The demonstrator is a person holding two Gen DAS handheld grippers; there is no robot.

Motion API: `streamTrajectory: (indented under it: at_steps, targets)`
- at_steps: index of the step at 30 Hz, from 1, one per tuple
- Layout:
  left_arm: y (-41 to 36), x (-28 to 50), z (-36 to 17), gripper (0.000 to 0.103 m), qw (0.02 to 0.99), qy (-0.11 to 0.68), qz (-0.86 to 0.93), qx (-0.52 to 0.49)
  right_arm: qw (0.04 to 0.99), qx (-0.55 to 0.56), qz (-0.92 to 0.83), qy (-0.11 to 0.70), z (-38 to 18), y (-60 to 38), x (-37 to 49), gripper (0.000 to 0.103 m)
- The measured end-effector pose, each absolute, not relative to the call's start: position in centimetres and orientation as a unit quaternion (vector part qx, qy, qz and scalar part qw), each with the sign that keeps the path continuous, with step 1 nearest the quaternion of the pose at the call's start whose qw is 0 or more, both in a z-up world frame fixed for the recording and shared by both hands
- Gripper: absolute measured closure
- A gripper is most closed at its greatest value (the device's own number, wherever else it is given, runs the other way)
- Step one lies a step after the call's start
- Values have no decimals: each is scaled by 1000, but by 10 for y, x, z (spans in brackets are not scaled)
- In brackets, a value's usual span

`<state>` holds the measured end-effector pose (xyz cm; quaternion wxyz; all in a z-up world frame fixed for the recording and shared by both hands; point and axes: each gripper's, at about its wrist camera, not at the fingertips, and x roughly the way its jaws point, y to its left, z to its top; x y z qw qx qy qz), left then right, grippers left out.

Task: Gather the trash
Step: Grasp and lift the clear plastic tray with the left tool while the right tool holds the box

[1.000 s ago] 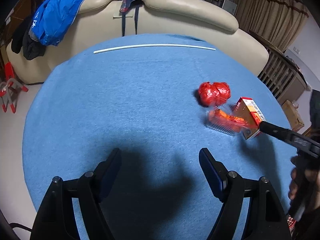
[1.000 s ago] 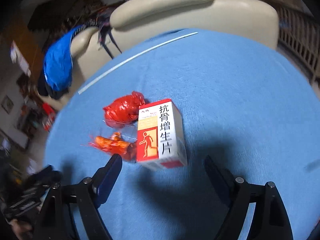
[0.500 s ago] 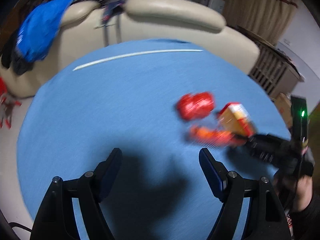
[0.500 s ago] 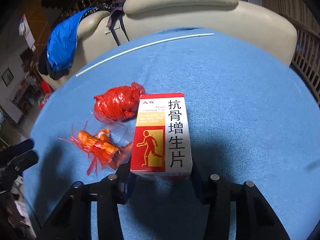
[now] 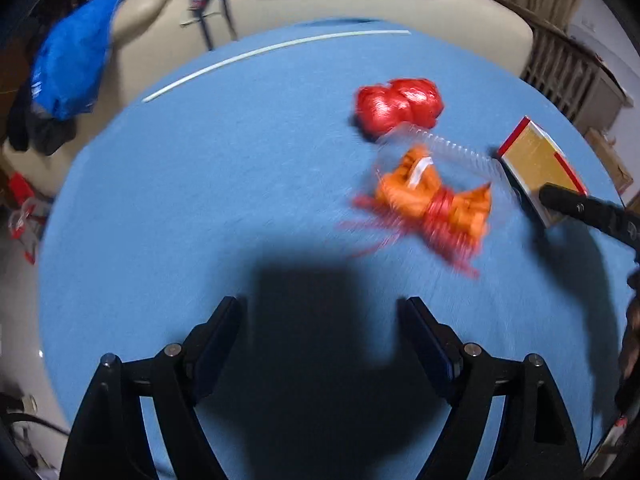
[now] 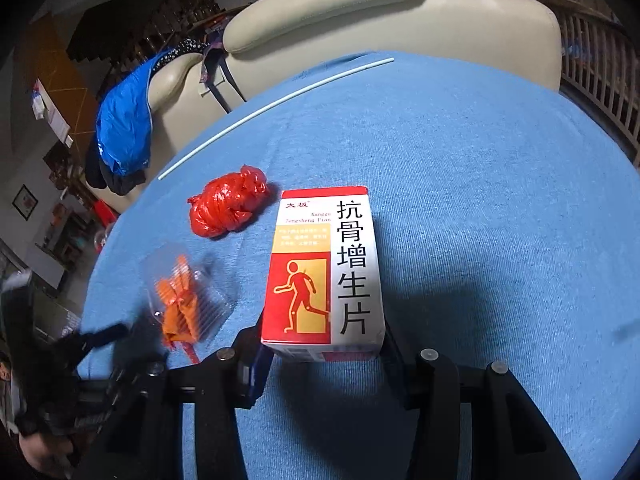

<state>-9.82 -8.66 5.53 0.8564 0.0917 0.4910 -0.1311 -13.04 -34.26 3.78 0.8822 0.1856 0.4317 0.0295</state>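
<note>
A red and white medicine box (image 6: 324, 268) lies on the blue tablecloth (image 6: 480, 200), and my right gripper (image 6: 322, 340) is shut on its near end. Left of the box sit a crumpled red plastic bag (image 6: 228, 206) and an orange wrapper in a clear plastic tray (image 6: 180, 300). In the left wrist view, the orange wrapper (image 5: 436, 204) lies ahead and right of my left gripper (image 5: 320, 308). Its jaws are opening, with nothing between them. Beyond the wrapper are the red bag (image 5: 400, 106) and the box (image 5: 536, 164).
A thin white rod (image 5: 272, 50) lies near the table's far edge. Behind the table stands a cream sofa (image 5: 360, 4) with a blue jacket (image 5: 76, 68) draped over it. A wooden railing (image 6: 600, 72) runs along the right.
My right gripper has closed on the medicine box. My left gripper has moved nearer the orange wrapper, which now looks bigger and closer in its view.
</note>
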Motion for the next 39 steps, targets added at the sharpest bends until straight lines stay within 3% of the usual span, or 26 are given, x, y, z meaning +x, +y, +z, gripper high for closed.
streamTrajectory:
  at_steps: [4,10,21,23,27,34,39]
  targets:
    - [-63,-107,77,19,873,468,-132,52,882,196,27,427,39,-352,-144,53]
    - [-128,-61,105,19,866,442,-206,114,881,217,14,421,40,-365,-155,53]
    - [-214,16,51,17,718,591,-273,247,880,238,19,410,41,-369,-161,53]
    - [-216,16,48,27,718,588,-276,249,879,242,18,410,41,-371,-162,53]
    - [-188,6,58,28,767,549,-262,205,882,243,14,403,45,-374,-167,53]
    - [-85,-73,70,27,900,387,-196,33,892,219,11,396,56,-358,-174,53]
    - [-71,-112,74,27,943,284,-172,-4,901,188,7,391,67,-338,-182,53]
